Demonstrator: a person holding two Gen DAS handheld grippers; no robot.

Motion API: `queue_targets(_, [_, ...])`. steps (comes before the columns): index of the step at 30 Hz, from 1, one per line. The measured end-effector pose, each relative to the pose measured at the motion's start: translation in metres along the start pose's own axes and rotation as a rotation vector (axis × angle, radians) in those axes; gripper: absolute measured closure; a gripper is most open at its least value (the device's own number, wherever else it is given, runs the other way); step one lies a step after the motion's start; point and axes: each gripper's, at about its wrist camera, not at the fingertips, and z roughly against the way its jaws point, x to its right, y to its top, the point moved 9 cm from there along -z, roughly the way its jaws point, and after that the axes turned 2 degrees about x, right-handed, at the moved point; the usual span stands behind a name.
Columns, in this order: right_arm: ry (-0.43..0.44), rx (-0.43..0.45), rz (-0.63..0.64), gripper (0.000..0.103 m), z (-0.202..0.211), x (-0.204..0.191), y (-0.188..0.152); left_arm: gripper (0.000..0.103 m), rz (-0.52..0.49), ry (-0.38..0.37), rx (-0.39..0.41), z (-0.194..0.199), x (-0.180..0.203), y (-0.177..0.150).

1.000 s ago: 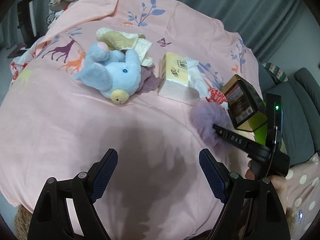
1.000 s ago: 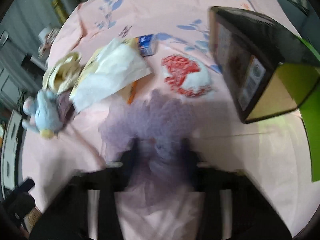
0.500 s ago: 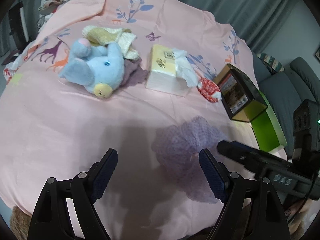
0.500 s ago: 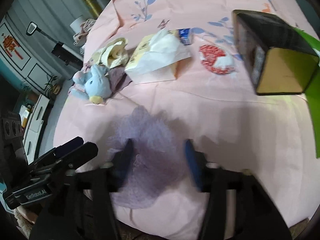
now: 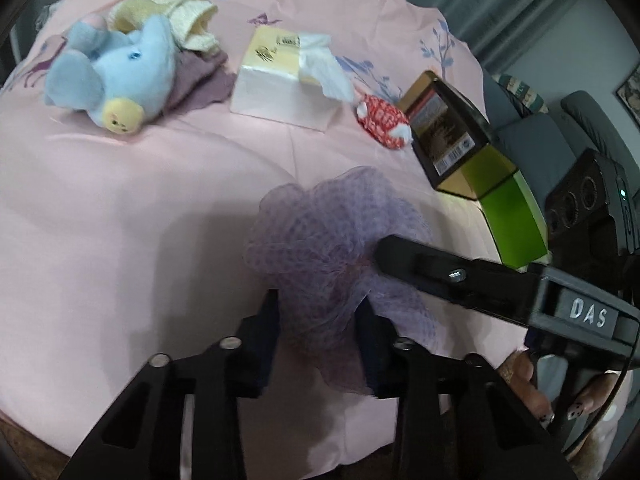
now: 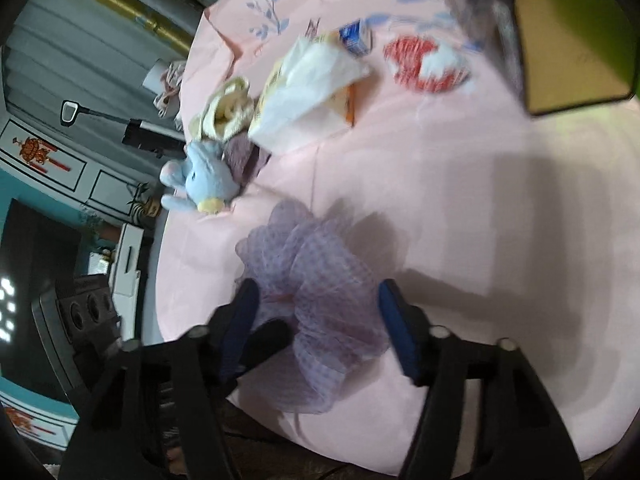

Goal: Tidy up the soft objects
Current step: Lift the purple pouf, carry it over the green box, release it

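Left wrist view: the left tongs point(image 5: 318, 332) are closing on a purple mesh bath pouf point(image 5: 332, 248) that lies on the pink sheet covering the surface point(image 5: 120, 208), just below frame centre. Both dark fingers press into the pouf's lower folds, pinching it. From 3 o'clock the right tongs' black arm reaches in, its tip touching the pouf's right side; a hand point(image 5: 560, 392) grips the handle at 4 o'clock. At 10 o'clock a blue plush elephant point(image 5: 116, 72) lies on its side on a mauve cloth point(image 5: 200, 76), with a pale yellow knit cloth point(image 5: 180, 20) behind it. At 12 o'clock stands a tissue box point(image 5: 280, 76) with a sheet sticking out. A small red-and-white soft toy point(image 5: 384, 124) lies just beside a dark tilted carton point(image 5: 448, 128) at 2 o'clock; a green panel point(image 5: 512, 224) is below that.

Right wrist view, blurred: the right tongs point(image 6: 316, 316) are closing, their blue-padded fingers spread either side of the pouf point(image 6: 312, 276), which sits between them just below centre; whether the pads press it I cannot tell. A dark fingertip of the left tongs pokes into the pouf from 7 o'clock. The elephant point(image 6: 204, 180) is at 9 o'clock, the tissue box point(image 6: 312, 92) at 12 o'clock, the red-and-white toy point(image 6: 428, 64) at 1 o'clock.
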Motion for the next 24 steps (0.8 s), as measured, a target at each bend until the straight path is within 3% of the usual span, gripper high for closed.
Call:
queue_targets(7, [0.076, -0.038, -0.006, 0.073, -0.009, -0.009, -0.007, 0.083, -0.026, -0.035, 0.009, -0.001, 0.013, 0.001])
queue_targets(24, [0.118, 0.221, 0.070, 0.075, 0.083, -0.024, 0.024, 0.085, -0.237, -0.061, 0.148, 0.043, 0.093, 0.036])
